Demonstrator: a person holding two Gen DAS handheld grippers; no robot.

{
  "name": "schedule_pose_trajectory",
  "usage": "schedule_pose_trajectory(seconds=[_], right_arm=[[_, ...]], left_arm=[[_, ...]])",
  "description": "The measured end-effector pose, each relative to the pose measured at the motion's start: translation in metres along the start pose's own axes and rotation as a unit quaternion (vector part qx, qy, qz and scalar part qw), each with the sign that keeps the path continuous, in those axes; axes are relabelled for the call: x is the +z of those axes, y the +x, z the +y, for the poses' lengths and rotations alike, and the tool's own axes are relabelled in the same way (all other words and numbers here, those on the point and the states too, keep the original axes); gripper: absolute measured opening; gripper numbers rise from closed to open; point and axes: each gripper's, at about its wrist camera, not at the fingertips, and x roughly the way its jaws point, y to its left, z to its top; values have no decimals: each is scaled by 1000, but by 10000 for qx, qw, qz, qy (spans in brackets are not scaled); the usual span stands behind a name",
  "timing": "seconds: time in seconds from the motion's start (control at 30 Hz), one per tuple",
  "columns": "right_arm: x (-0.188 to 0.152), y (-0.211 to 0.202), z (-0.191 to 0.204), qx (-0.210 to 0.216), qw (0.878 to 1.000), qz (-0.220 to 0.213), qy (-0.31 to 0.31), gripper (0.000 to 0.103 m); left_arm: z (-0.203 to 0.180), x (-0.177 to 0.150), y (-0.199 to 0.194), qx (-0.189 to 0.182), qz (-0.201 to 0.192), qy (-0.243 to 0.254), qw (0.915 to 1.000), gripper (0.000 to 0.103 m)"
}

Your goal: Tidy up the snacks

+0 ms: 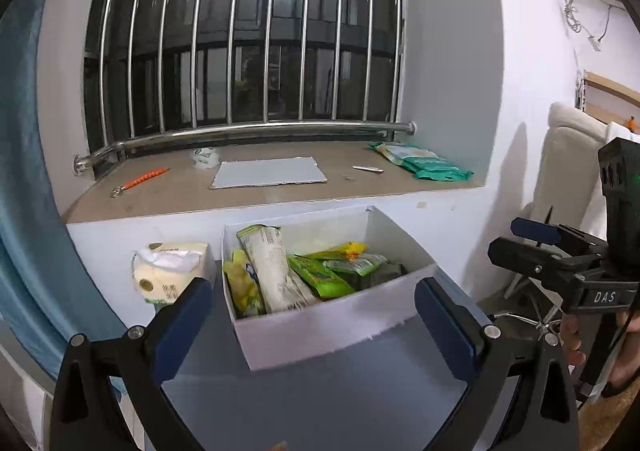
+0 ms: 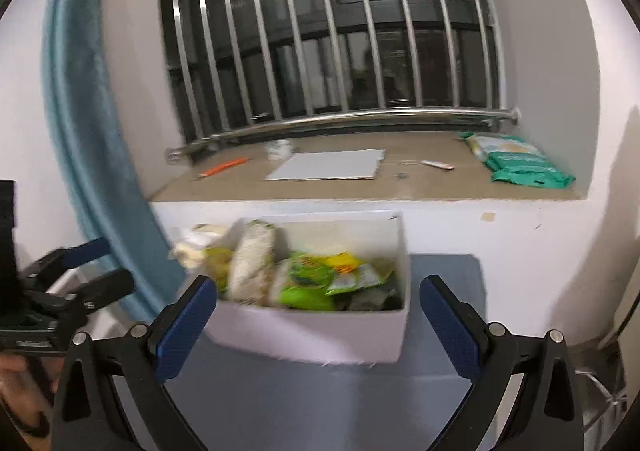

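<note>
- i see the box (image 1: 320, 327) on the table (image 1: 320, 403), against the wall below the sill (image 1: 168, 199).
- snack packets (image 1: 304, 271) lie inside it.
- tissue pack (image 1: 172, 271) just left of the box.
- on the sill: flat sheet (image 1: 270, 172) mid, wipes packs (image 1: 424, 163) right.

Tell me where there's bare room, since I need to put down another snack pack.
Free: grey tabletop in front of the white box; sill between orange tool and grey board. Crowded: inside the box, tissue pack corner.
</note>
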Motion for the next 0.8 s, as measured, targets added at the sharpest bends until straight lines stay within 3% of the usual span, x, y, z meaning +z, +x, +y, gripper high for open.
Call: schedule_pose_trajectory(seconds=[0.43,0.6,0.8], right_arm=[[-68,-96,36,93,9998,-164,-98,103],[-89,-110,41,-8,9999,-100,23,103],[-89,-119,51,121,9998,-176,-51,103]], left_arm=[[-33,-51,-84,-131,27,0,9999,103],[-30,-73,-99,-328,151,-437,9984,103],[-35,-81,-109,-210,161,-386,9989,103]])
